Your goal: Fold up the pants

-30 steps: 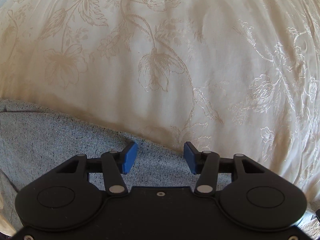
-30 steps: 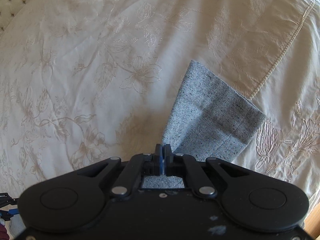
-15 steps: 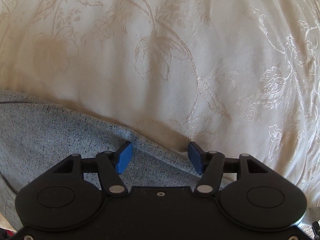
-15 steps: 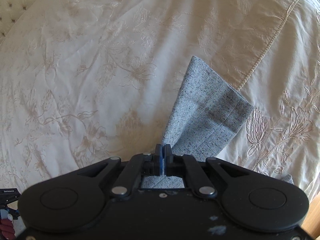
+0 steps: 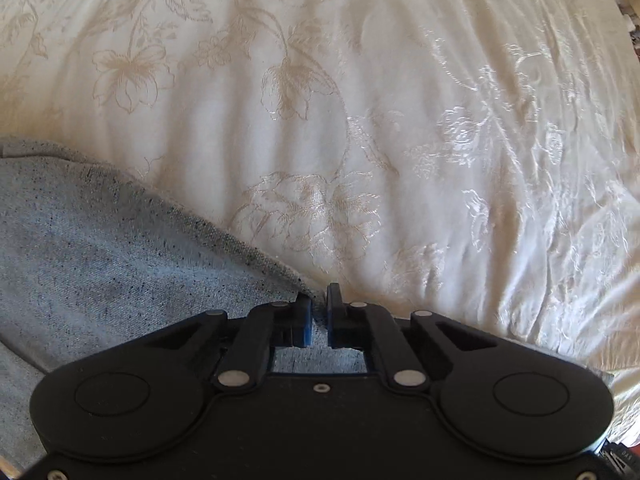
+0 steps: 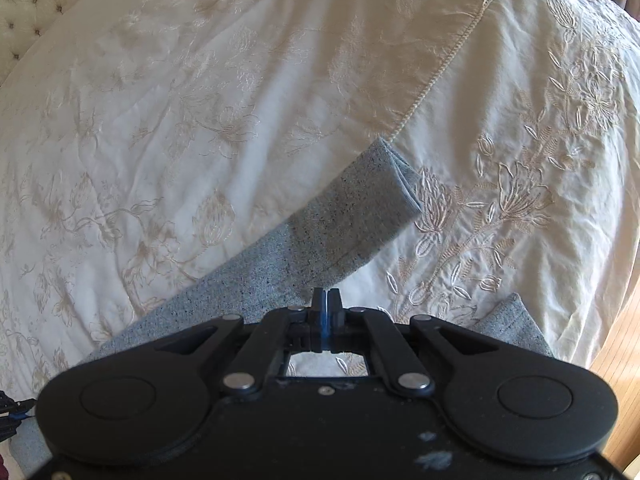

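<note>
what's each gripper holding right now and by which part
Both hold the grey pants: left gripper pinches their edge, right gripper is shut on a leg near its hem.

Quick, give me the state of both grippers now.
Left gripper: shut on the grey pants edge.
Right gripper: shut on the pants.

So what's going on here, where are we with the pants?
A person is folding grey pants on a cream embroidered bedspread, with a set of tongs in each hand. The left tongs have pinched the fabric's edge, a sliver of cloth between the pads. The right tongs are shut on a pant leg, whose hem end hangs lifted above the bedspread.
</note>
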{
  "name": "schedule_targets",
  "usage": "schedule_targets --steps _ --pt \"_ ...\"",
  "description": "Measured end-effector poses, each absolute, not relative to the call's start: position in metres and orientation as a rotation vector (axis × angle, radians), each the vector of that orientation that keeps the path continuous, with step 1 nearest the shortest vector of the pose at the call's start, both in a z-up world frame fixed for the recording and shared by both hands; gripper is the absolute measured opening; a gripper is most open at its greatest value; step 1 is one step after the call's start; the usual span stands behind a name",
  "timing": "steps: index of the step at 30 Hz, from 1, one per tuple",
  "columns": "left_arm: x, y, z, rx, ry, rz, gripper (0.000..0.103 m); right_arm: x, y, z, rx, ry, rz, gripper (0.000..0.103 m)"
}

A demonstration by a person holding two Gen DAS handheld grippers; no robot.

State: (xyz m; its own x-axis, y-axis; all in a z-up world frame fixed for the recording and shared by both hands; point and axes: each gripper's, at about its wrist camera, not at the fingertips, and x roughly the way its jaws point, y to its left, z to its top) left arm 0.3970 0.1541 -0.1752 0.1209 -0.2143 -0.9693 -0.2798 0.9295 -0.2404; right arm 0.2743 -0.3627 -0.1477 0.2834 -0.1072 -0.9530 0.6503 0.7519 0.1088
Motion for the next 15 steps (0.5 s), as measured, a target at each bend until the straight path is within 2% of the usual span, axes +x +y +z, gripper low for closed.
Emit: schedule_targets --steps 2,5,6,7,15 --pt "0.384 0.156 -0.159 -0.401 1.43 0.032 0.008 0.26 -0.368 -0.146 0.58 1.171 -0.544 0.003" --pt "0.358 0.155 -0.137 -0.397 1.38 0.008 0.007 0.236 -0.377 -0.148 0.693 1.125 -0.556 0.017" --pt "0.351 0.155 -0.132 -0.394 1.37 0.006 0.007 0.229 -0.38 -0.151 0.731 1.117 -0.561 0.028" --pt "0.344 0.155 -0.128 -0.388 1.361 0.004 0.007 0.225 -0.384 -0.155 0.768 1.108 -0.565 0.033" --pt "0.313 0.145 -0.123 -0.377 1.34 0.049 0.007 0.235 -0.415 -0.202 0.88 1.069 -0.584 0.035"
